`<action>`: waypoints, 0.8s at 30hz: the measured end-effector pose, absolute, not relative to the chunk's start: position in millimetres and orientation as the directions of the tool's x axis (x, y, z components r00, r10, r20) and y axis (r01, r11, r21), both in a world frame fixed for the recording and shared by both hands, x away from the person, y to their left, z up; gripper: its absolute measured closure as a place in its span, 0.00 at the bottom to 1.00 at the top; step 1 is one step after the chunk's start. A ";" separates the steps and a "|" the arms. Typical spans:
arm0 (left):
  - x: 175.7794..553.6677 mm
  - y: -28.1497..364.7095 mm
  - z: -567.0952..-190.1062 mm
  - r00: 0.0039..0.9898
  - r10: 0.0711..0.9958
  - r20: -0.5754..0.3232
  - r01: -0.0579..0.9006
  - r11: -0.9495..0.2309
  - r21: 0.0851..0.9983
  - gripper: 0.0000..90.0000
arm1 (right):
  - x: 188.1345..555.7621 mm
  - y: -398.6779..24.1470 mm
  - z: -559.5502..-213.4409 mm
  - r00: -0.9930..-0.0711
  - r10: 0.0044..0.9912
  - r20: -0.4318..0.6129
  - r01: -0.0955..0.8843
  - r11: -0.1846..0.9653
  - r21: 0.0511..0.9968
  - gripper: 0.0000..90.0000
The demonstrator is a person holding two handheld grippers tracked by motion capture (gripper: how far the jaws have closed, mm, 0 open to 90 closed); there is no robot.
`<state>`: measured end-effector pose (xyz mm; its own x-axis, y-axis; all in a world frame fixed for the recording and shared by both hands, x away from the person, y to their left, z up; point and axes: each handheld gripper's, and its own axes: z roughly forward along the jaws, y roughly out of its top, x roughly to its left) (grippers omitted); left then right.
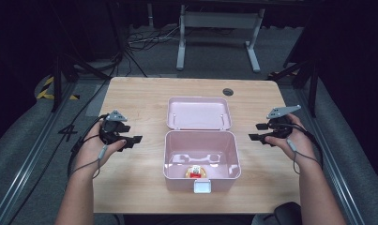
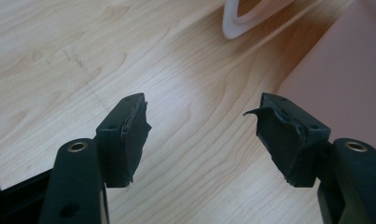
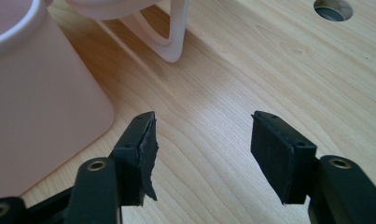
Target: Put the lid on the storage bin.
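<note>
A pink lidded box (image 1: 170, 157) stands open at the middle of the wooden table, its lid (image 1: 199, 113) folded back flat behind it. A small red and yellow object (image 1: 194, 172) lies inside near the front wall. A white latch (image 1: 203, 187) sticks out at the front. My left gripper (image 1: 134, 140) hovers left of the box, open, nothing between its jaws. My right gripper (image 1: 255, 131) is held right of the box, also open and empty. The box's pink wall (image 2: 344, 70) shows at the right of the left gripper view and the wall (image 3: 36, 107) at the left of the right gripper view.
The table (image 1: 130, 183) has a round cable hole (image 1: 228, 92) at the back right, also visible as a hole (image 3: 332, 9) in the right gripper view. Cables and a white desk frame (image 1: 182, 42) lie on the floor beyond the far edge.
</note>
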<state>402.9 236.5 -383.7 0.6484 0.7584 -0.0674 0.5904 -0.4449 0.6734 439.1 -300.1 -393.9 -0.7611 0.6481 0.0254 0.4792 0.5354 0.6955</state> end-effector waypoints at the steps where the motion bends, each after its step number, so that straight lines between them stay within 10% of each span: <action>1: 403.4 235.1 -382.9 0.651 0.756 -0.070 0.586 -0.441 0.680 0.38 | 439.1 -300.1 -393.9 -0.761 0.648 0.025 0.479 0.535 0.695 0.45; 24: 451.2 188.3 -319.2 0.738 0.672 -0.059 0.467 -0.446 0.764 0.35 | 418.2 -303.5 -399.2 -0.769 0.640 0.007 0.438 0.519 0.734 0.44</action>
